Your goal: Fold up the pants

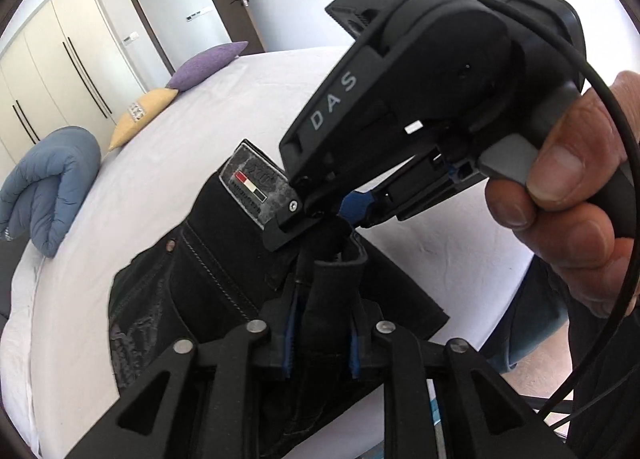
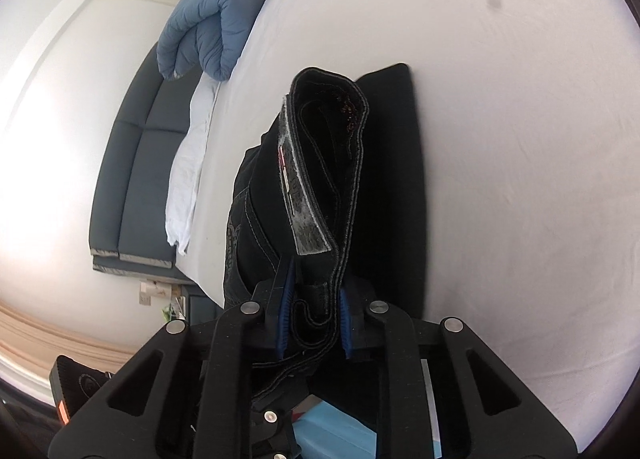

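Black jeans (image 1: 208,259) lie folded on the white bed sheet (image 1: 132,179), their grey waistband patch (image 1: 256,183) facing up. In the left wrist view my left gripper (image 1: 322,343) is shut on a raised fold of the dark denim, which fills the gap between its blue pads (image 1: 290,339). My right gripper (image 1: 320,219), held by a hand (image 1: 580,199), bites the waistband just beside the patch. In the right wrist view the right gripper (image 2: 316,323) is shut on the doubled waistband of the jeans (image 2: 384,179), with the patch (image 2: 298,211) seen edge-on.
A rolled blue quilt (image 1: 52,187) lies at the head of the bed, with a yellow pillow (image 1: 142,115) and a purple pillow (image 1: 208,65) beside it. A wardrobe (image 1: 60,59) and a doorway stand behind. The padded dark headboard (image 2: 132,179) is on the left.
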